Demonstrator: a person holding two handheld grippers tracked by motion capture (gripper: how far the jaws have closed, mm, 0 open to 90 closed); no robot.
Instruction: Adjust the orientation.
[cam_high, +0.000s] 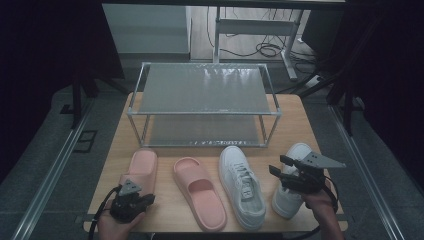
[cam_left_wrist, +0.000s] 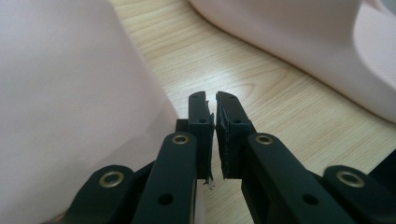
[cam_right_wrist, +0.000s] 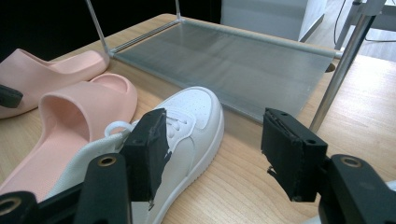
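Holding my left gripper (cam_high: 131, 201) nearly closed and empty beside the pink slipper (cam_high: 138, 169) at the desk's (cam_high: 295, 125) near left corner; my right gripper (cam_high: 290, 171) gapes wide over a white sneaker (cam_high: 290, 192).

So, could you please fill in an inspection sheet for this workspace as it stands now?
Surface: light wooden table, bare between the shoes.
Job's things: two pink slippers and two white sneakers in a row before the two-tier shoe rack, whose shelves hold nothing.
Clutter: nothing seen.
Grippers: left tool shut, nothing between its jaws, beside the left slipper; right tool open over the right sneaker.
Cables: black leads trail from both tools; more lie on the floor behind.
Surroundings: dark curtains, desk legs beyond.
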